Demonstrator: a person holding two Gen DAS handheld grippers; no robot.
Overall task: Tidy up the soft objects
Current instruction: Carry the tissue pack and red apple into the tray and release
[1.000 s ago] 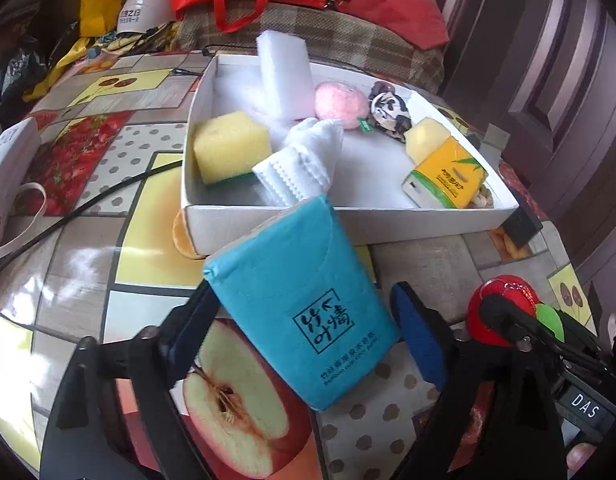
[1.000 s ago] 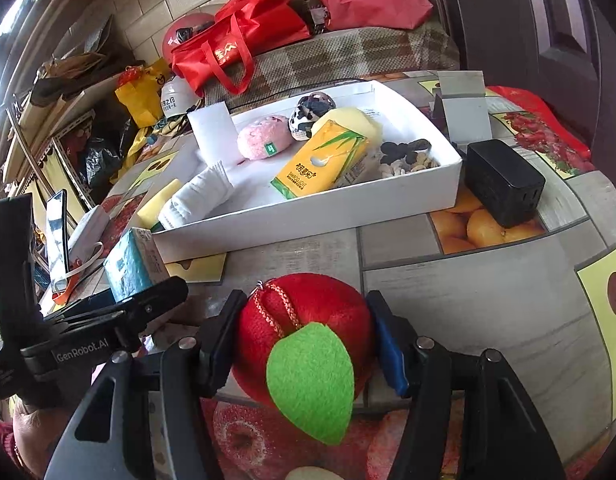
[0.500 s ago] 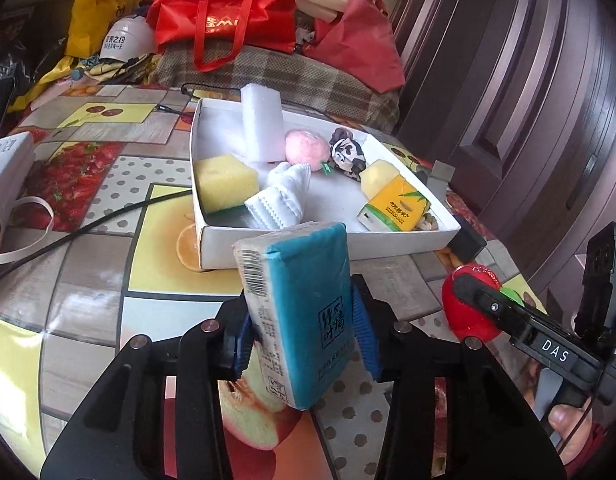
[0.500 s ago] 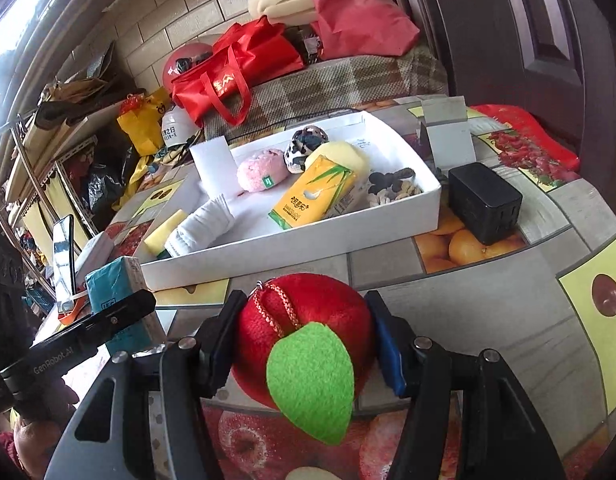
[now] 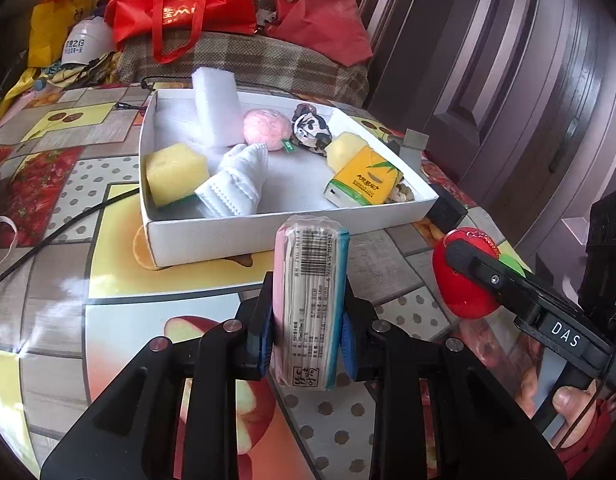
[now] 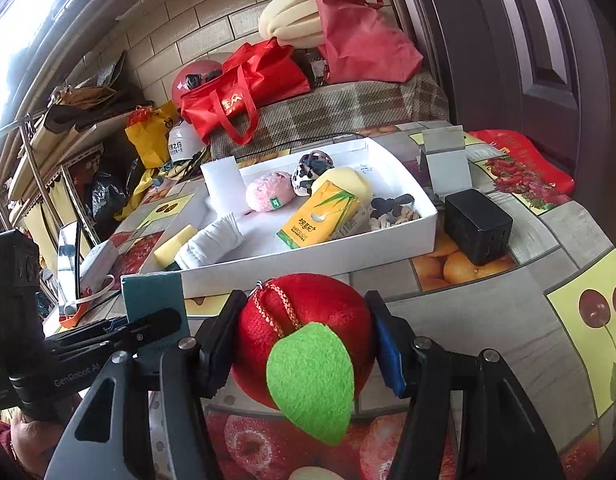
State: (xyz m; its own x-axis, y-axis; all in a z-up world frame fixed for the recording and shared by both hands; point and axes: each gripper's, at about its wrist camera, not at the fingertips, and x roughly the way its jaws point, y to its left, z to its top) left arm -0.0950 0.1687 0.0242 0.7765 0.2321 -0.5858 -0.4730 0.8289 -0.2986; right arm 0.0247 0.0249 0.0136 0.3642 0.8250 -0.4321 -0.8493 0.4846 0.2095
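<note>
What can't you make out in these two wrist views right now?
- Left wrist view: the teal tissue pack hides the table behind it, and its small print is blurred.
- Right wrist view: the red plush apple covers the inner faces of the right gripper.
- Both views: the white tray front wall hides its near floor.

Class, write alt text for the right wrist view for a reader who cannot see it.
The right tongs grip a red plush apple with a green felt leaf above a fruit-patterned table. Beyond lies a shallow white cardboard box holding soft items; at left, the left tongs hold a teal tissue pack.
</note>
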